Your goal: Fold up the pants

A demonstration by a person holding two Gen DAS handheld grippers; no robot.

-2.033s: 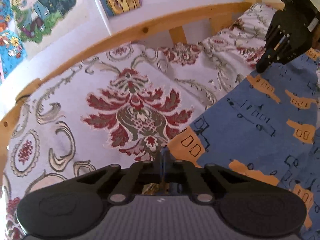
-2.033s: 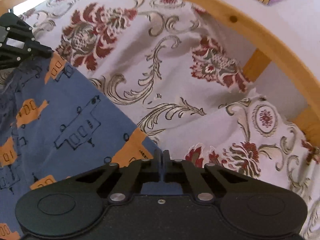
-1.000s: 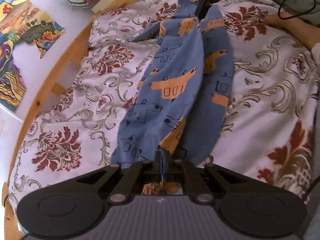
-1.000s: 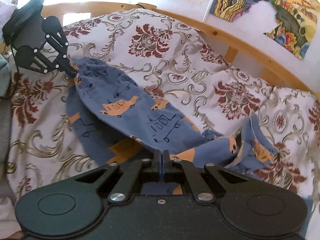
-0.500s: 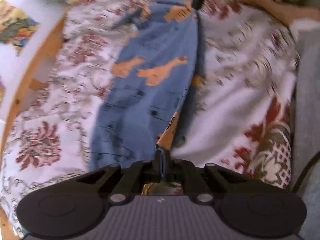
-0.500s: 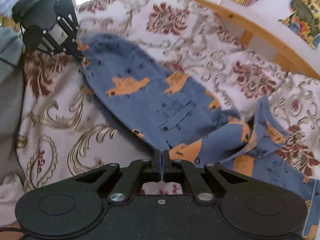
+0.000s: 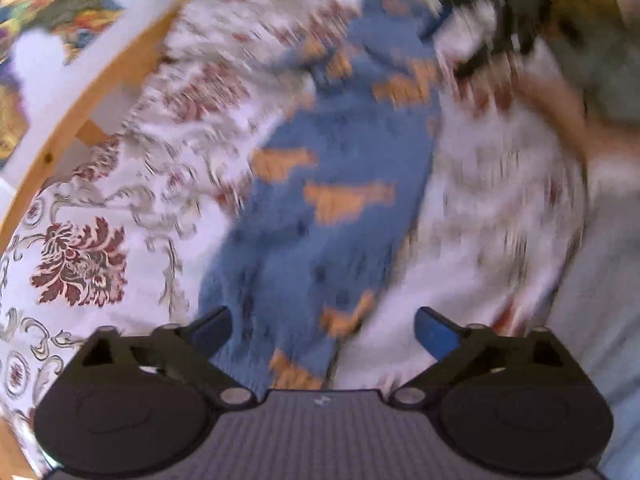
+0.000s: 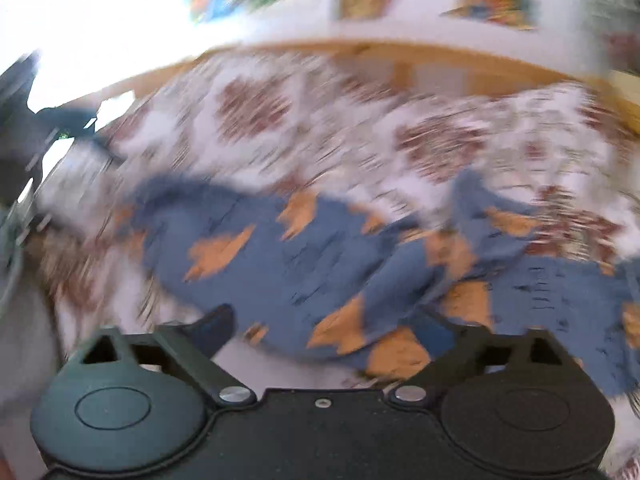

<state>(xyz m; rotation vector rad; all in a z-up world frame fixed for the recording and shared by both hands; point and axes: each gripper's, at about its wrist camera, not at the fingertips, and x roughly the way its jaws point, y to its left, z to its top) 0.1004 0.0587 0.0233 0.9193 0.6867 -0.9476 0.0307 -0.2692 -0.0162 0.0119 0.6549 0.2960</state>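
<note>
Blue pants (image 7: 328, 216) with orange vehicle prints lie stretched out on the patterned bedspread (image 7: 88, 248). Both views are blurred by motion. My left gripper (image 7: 323, 330) is open, its fingers spread over the near end of the pants, holding nothing. In the right wrist view the pants (image 8: 280, 264) lie across the bed with a rumpled end at the right. My right gripper (image 8: 326, 326) is open above their near edge. The right gripper (image 7: 504, 24) shows as a dark blur at the far end in the left wrist view; the left gripper (image 8: 28, 120) appears at far left in the right wrist view.
A wooden bed rail (image 7: 80, 112) curves along the left side, with colourful pictures (image 7: 48, 8) on the wall behind it. The same rail (image 8: 400, 52) runs across the back. A person's forearm (image 7: 560, 112) reaches in at the right, beside grey cloth (image 7: 600, 280).
Both grippers have opened and let go of the pants, which now lie flat on the bed. Both cameras are moving fast, so the current views are blurred.
</note>
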